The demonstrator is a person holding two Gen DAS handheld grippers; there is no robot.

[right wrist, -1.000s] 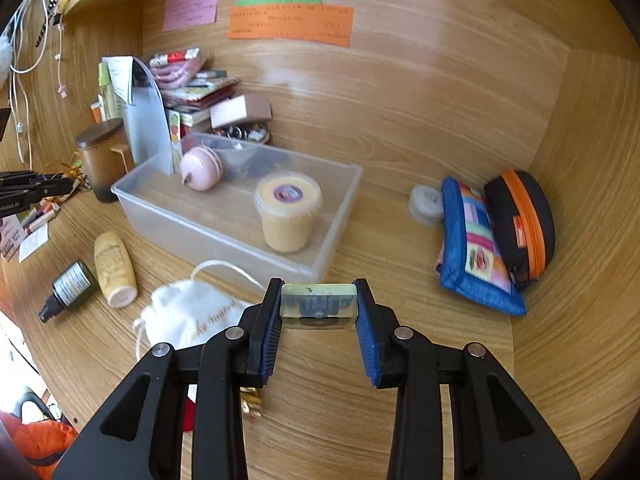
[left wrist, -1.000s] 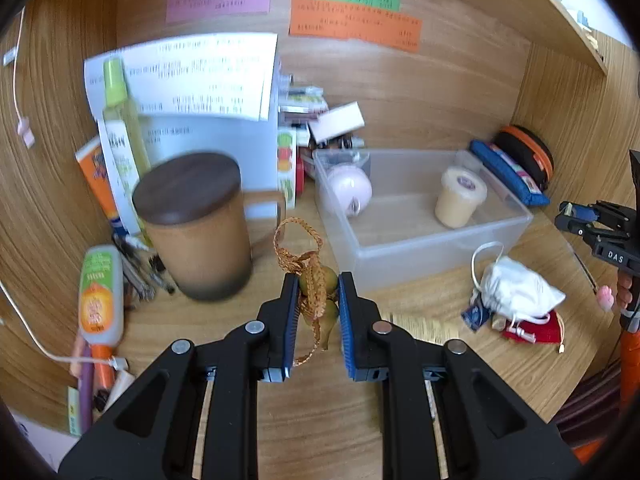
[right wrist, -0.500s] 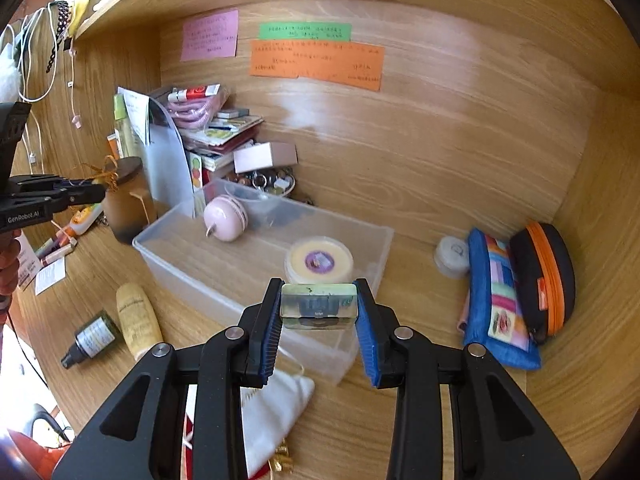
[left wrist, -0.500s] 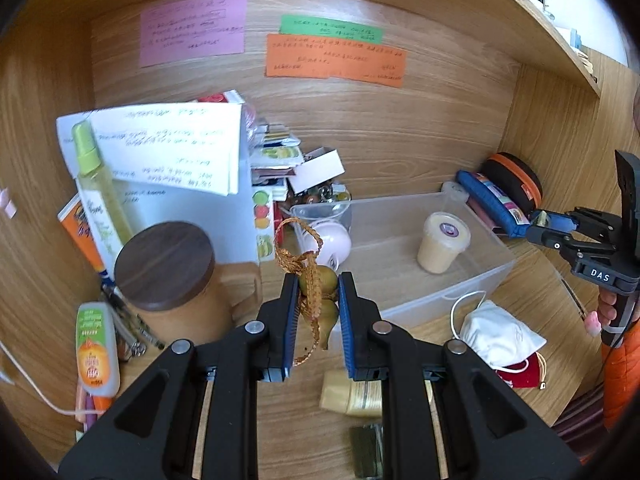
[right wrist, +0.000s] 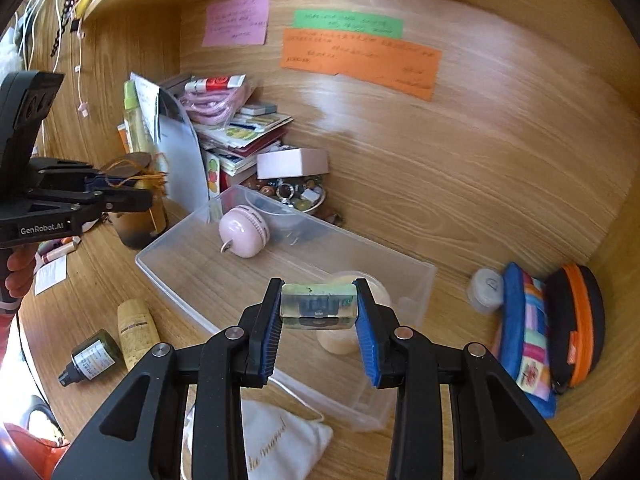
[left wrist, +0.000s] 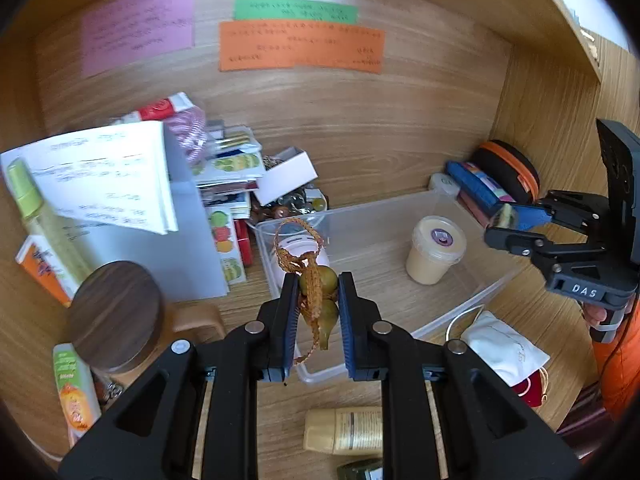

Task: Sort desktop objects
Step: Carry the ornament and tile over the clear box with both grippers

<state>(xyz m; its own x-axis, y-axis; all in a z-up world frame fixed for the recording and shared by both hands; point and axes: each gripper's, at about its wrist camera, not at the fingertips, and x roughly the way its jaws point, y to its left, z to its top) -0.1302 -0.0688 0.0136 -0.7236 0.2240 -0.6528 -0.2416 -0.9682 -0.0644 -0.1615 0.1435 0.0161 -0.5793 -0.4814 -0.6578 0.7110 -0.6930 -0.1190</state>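
Observation:
My left gripper (left wrist: 319, 300) is shut on a green gourd charm (left wrist: 320, 280) with an orange braided cord, held above the near left corner of a clear plastic bin (left wrist: 472, 292). My right gripper (right wrist: 319, 312) is shut on a small translucent green block (right wrist: 319, 305), held over the near right part of the same bin (right wrist: 172, 276). Inside the bin lie a pink round case (right wrist: 244, 232) and a cream jar (left wrist: 436, 250). In the left wrist view the right gripper (left wrist: 508, 226) shows at the right edge; the left gripper (right wrist: 132, 194) shows at the left of the right wrist view.
A lidded brown mug (left wrist: 114, 316), a paper stand (left wrist: 120, 192) and stacked booklets (right wrist: 248, 132) crowd the left. A white pouch (left wrist: 504, 348), a cream tube (left wrist: 344, 430) and a dark bottle (right wrist: 90, 356) lie in front of the bin. Blue and orange-black cases (right wrist: 552, 328) sit right.
Both grippers have moved up and toward the bin with their objects still gripped. The bin now lies under them, and the tube and bottle have come into the left wrist view.

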